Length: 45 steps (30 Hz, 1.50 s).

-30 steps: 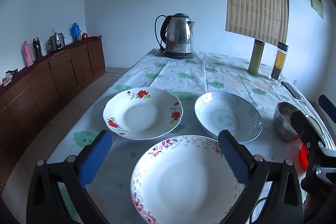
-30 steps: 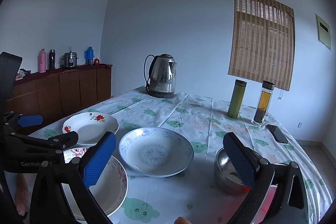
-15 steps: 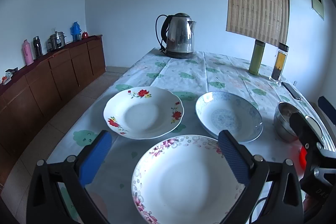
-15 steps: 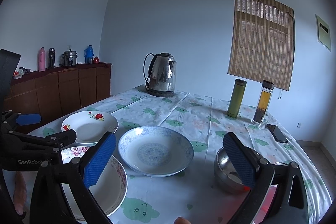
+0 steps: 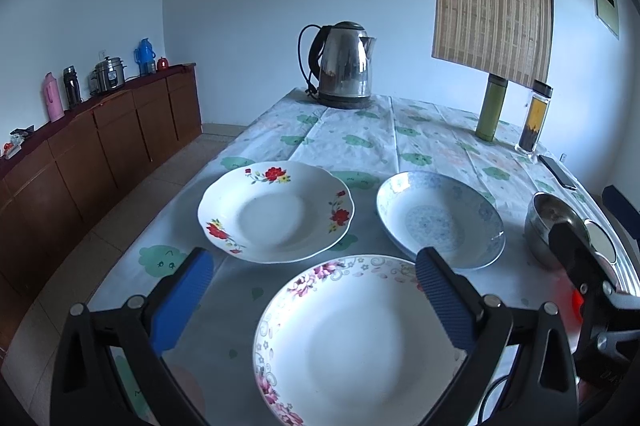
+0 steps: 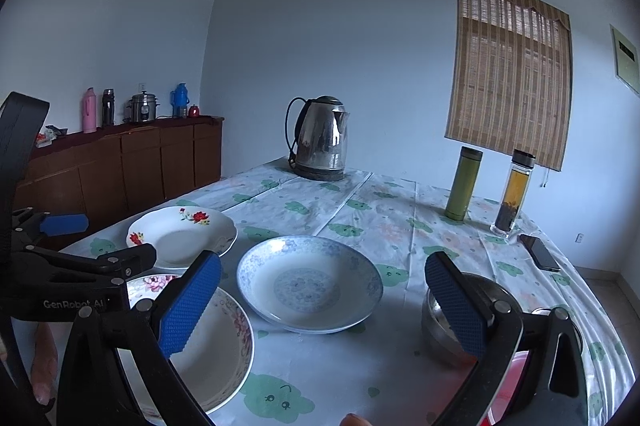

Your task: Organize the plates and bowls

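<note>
Now the pink-flowered plate (image 5: 352,338) lies below the left gripper (image 5: 312,290) at the desk's near edge — jaws spread, both grippers level above it; right gripper (image 6: 320,302) spread too.

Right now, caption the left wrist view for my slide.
Open left hand-held gripper above pink-flowered plate, two more plates beyond.

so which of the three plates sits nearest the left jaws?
The pink-flowered plate, right below the open left gripper; the red-flowered plate and blue-patterned plate lie farther back.
</note>
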{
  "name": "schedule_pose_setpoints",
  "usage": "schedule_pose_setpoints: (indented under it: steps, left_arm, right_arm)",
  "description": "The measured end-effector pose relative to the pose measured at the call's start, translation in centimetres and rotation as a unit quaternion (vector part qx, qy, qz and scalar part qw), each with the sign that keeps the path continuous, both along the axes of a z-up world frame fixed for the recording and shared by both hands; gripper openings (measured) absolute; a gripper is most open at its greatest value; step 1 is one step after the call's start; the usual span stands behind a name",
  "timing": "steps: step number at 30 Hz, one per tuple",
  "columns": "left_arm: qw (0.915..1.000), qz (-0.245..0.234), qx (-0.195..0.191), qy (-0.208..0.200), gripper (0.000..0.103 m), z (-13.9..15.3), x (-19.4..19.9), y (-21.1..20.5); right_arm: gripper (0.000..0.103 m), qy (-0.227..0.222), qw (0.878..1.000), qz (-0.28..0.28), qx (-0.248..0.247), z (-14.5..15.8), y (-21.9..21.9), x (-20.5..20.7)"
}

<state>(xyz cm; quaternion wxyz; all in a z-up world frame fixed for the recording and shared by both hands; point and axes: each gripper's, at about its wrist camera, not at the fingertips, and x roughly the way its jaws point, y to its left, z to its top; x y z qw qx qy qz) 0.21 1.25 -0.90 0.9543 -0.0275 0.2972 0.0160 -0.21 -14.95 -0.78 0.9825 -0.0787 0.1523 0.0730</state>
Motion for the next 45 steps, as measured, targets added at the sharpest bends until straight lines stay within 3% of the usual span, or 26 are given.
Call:
schedule_pose_setpoints:
  steps: [15, 17, 21, 23, 28, 30, 37, 45]
  left_arm:
    - [0.9997, 0.013, -0.003, 0.020, 0.103, -1.8, 0.5, 1.6]
    - [0.9996, 0.013, -0.006, 0.024, 0.103, -2.2, 0.4, 1.9]
    - [0.9992, 0.009, -0.012, 0.038, 0.101, -3.1, 0.5, 2.3]
    - [0.9989, 0.009, -0.012, 0.044, 0.101, -3.5, 0.4, 2.4]
    - [0.9981, 0.009, -0.016, 0.058, 0.093, -4.3, 0.5, 2.8]
    - [0.9976, 0.007, -0.018, 0.066, 0.085, -4.7, 0.6, 2.9]
    - [0.9953, -0.003, -0.030, 0.092, 0.074, -5.9, 0.9, 3.0]
    - [0.9930, -0.015, -0.037, 0.112, 0.038, -6.8, 1.0, 3.0]
  right_arm:
    - [0.102, 0.057, 0.998, 0.033, 0.000, -1.7, 0.7, 1.2]
    - [0.097, 0.065, 0.997, 0.037, 0.002, -2.0, 0.8, 1.4]
    - [0.078, 0.097, 0.993, 0.058, 0.010, -2.8, 1.0, 1.9]
    - [0.075, 0.109, 0.992, 0.063, 0.008, -3.3, 1.3, 2.1]
    - [0.066, 0.136, 0.987, 0.080, 0.013, -4.3, 1.8, 2.4]
    - [0.065, 0.143, 0.986, 0.084, 0.014, -4.6, 1.9, 2.5]
    - [0.047, 0.171, 0.980, 0.100, 0.012, -5.6, 2.3, 3.3]
    - [0.031, 0.210, 0.971, 0.115, 0.014, -6.9, 2.7, 4.3]
